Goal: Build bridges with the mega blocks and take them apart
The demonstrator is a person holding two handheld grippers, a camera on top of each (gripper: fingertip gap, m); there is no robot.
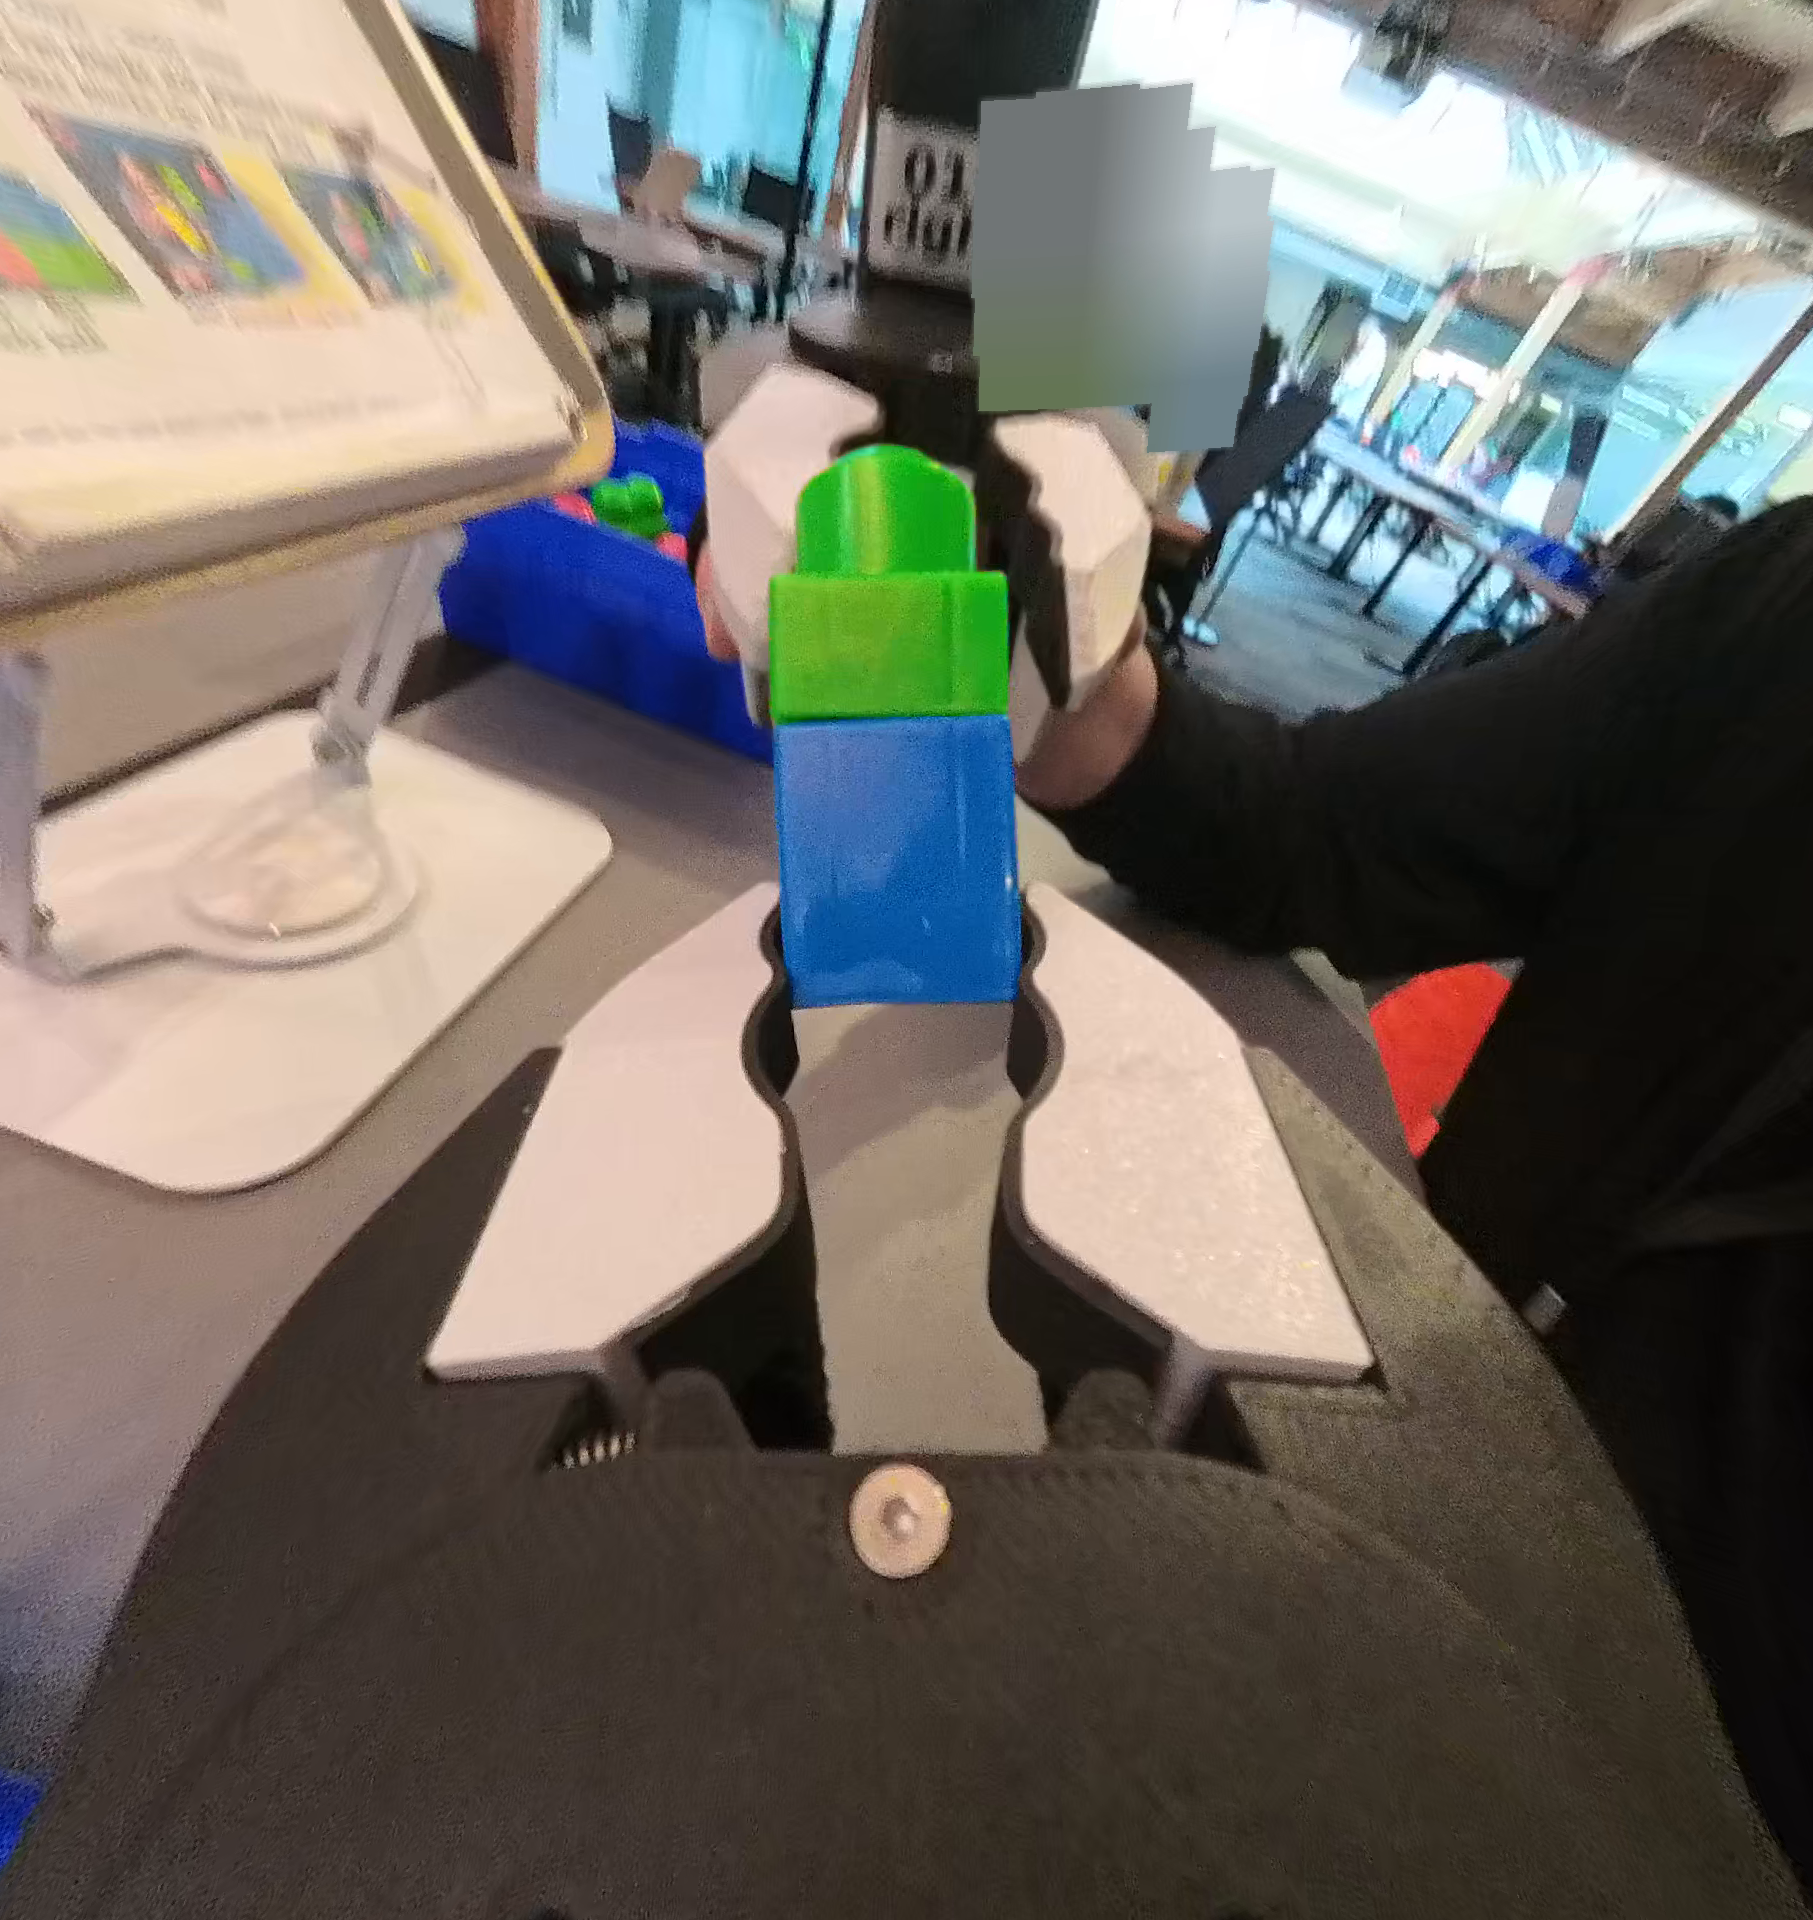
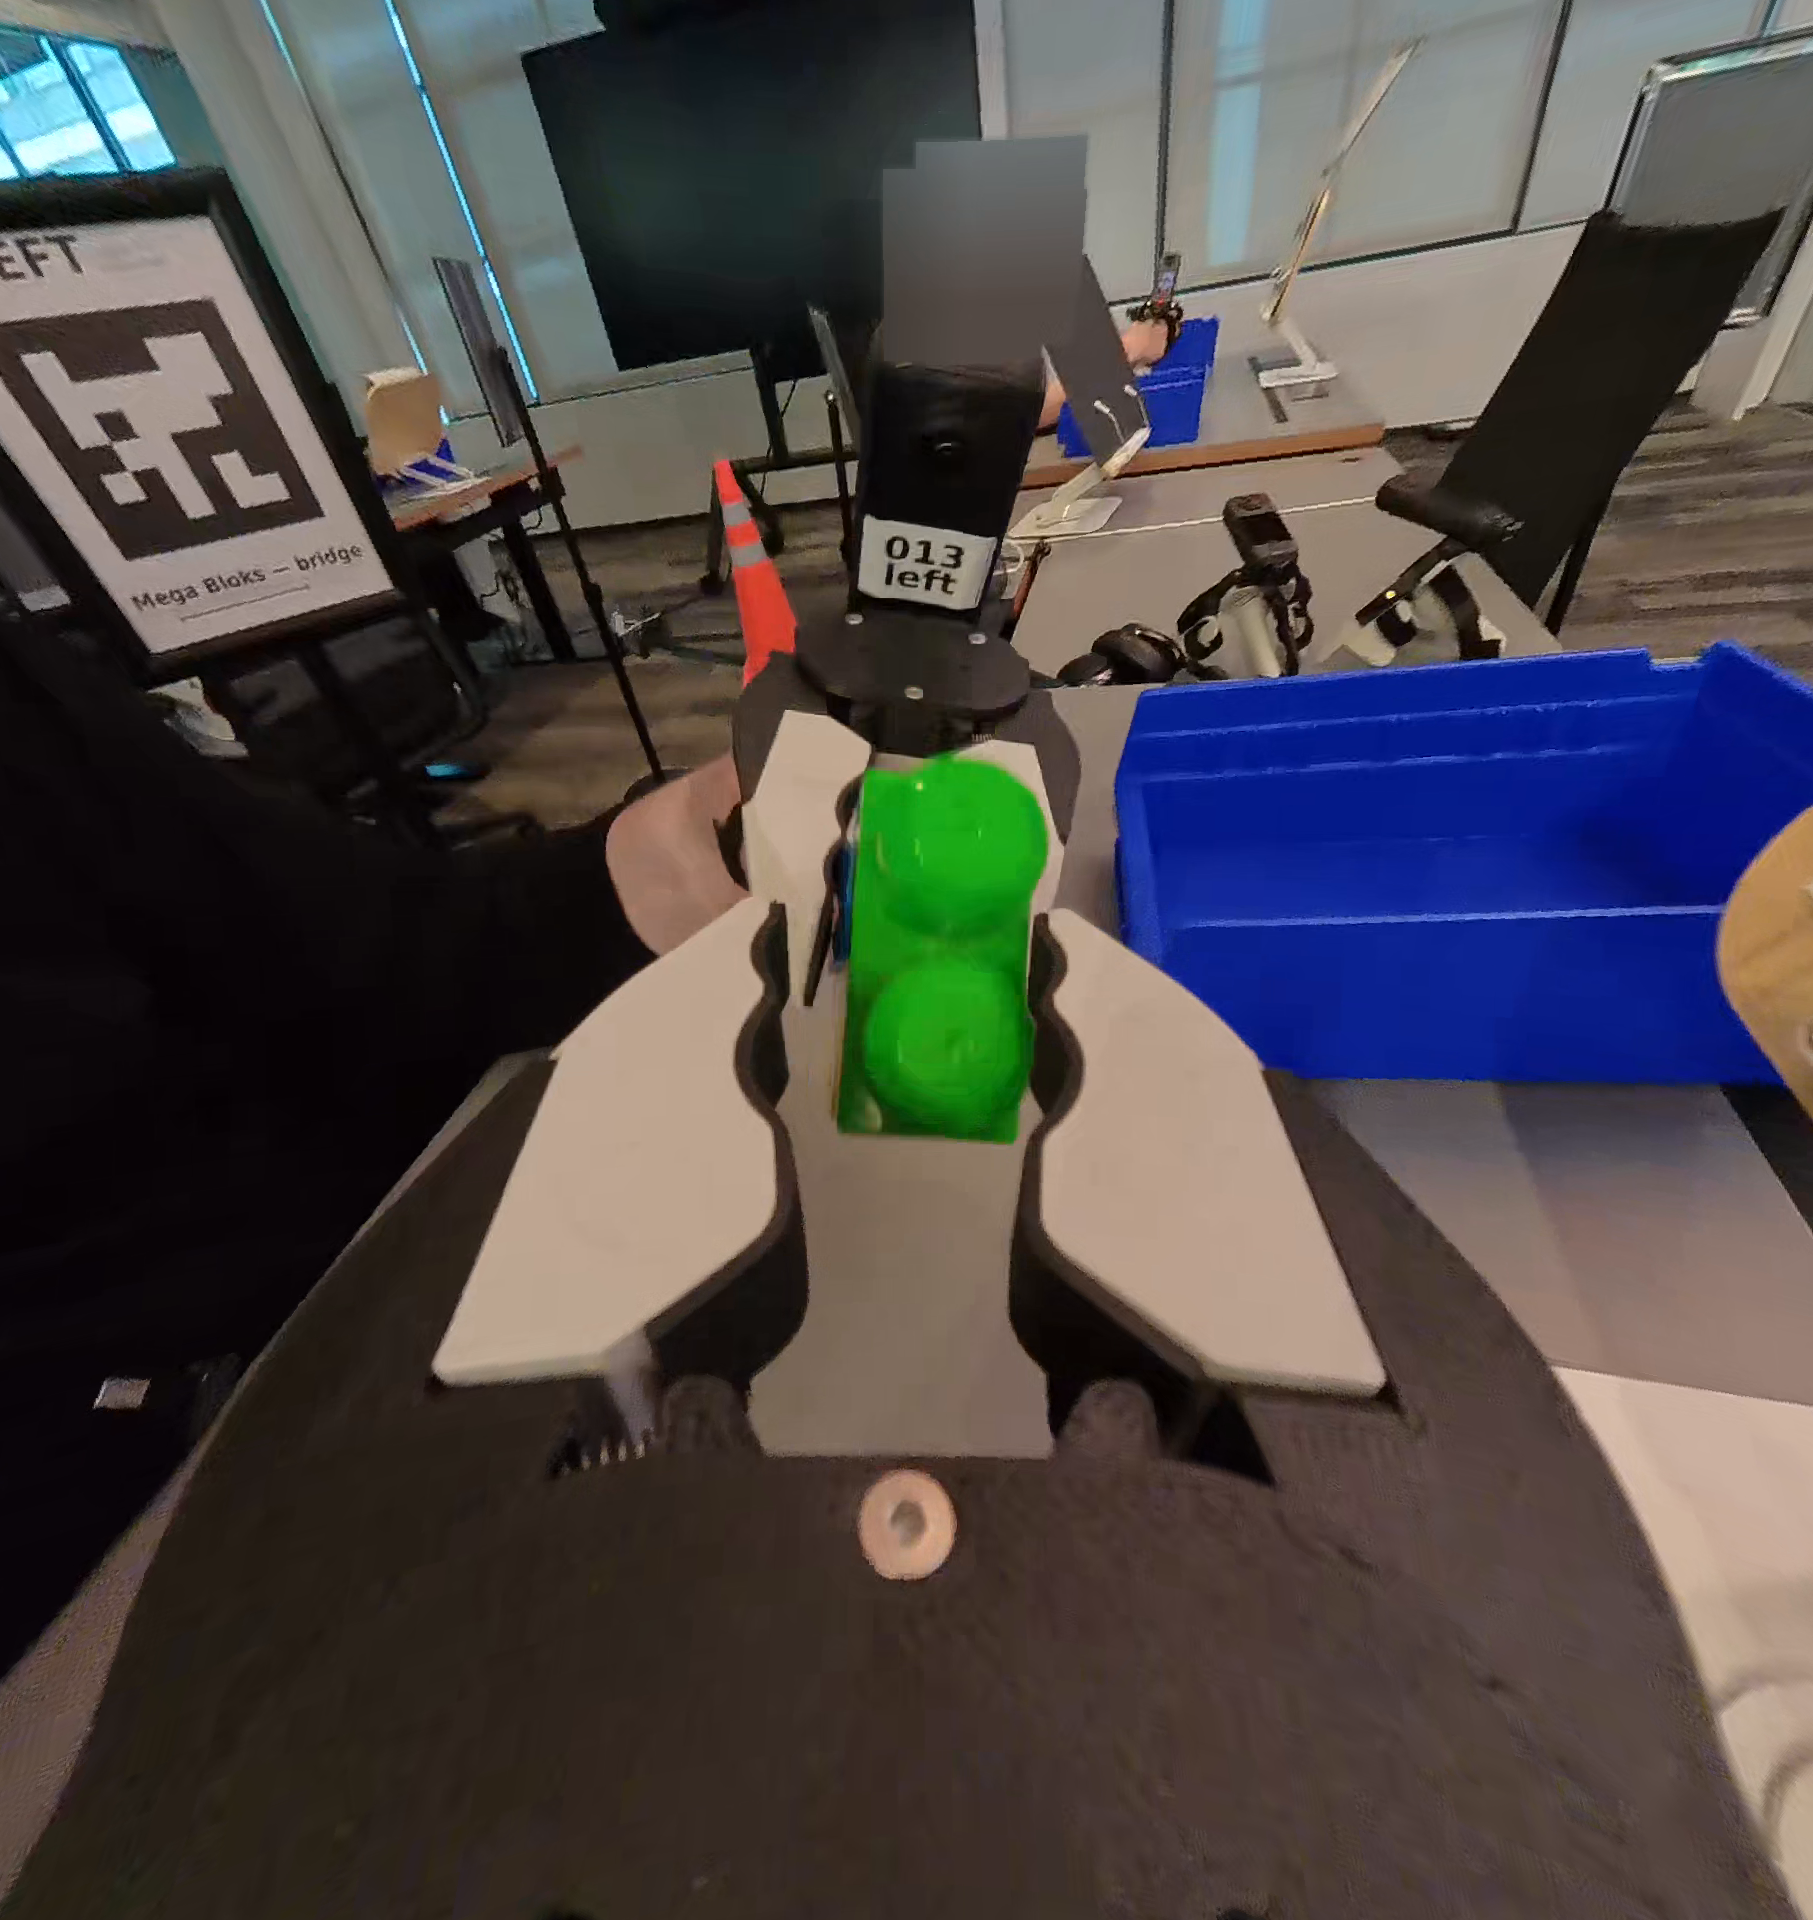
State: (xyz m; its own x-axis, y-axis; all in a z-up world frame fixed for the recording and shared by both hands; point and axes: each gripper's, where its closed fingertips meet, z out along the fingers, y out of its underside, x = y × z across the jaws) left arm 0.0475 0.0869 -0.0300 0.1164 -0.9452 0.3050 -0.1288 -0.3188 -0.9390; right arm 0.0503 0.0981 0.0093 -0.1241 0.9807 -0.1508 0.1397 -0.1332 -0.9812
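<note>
In the left wrist view my left gripper [image 1: 897, 920] is shut on a blue block [image 1: 897, 852], with both pads pressed on its sides. A green block [image 1: 886, 644] with two studs is stacked on the blue block's far end. My right gripper [image 1: 907, 665] faces me there, its fingers on either side of the green block. In the right wrist view my right gripper [image 2: 902, 966] is open. The green block [image 2: 938, 966] stands between its fingers, with a clear gap to the left finger [image 2: 673, 1091]. A sliver of the blue block [image 2: 846, 883] shows behind the green one, and the left gripper [image 2: 923, 831] holds it.
A blue bin [image 2: 1453, 883] stands on the grey table to the right. Another blue bin [image 1: 590, 613] holds loose blocks behind a sheet on a white stand [image 1: 258, 312]. A person's black sleeve [image 1: 1453, 779] crosses the right side. An orange cone [image 2: 756, 582] stands on the floor. Only a small space, under 4 cm, lies between the two pairs of fingers.
</note>
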